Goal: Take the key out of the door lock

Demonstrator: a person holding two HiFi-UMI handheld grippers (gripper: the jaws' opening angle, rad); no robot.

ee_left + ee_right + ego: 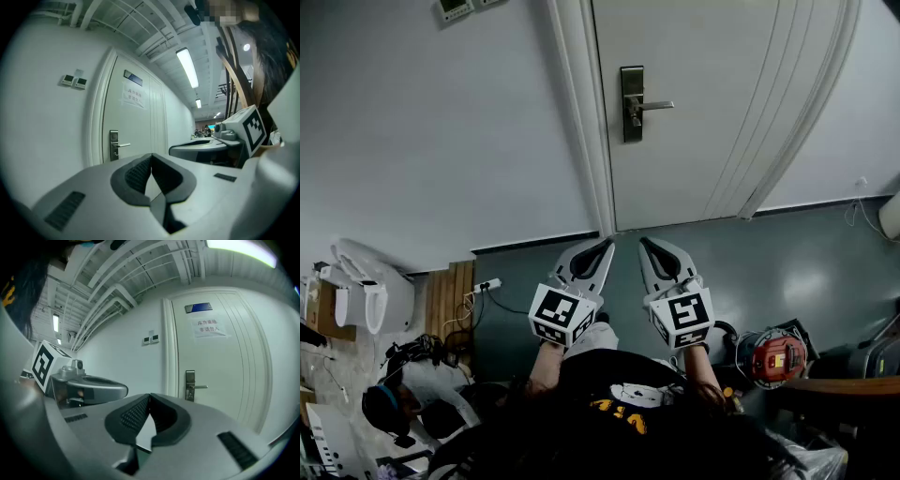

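A white door [722, 103] carries a dark lock plate [632, 103] with a silver lever handle [654, 106]. Something small sits low on the plate, but I cannot make out a key for certain. The same plate shows far off in the left gripper view [114, 145] and the right gripper view [190, 385]. My left gripper [607, 246] and right gripper [644, 244] are held side by side well short of the door, pointing at it. Both are shut, tips touching, with nothing between the pads.
The door frame [581, 112] and a white wall [422, 122] stand left of the door. A power strip and cable [484, 285] lie on the grey floor. A red tool [775, 356] rests on the right. White equipment [366, 286] sits at the left.
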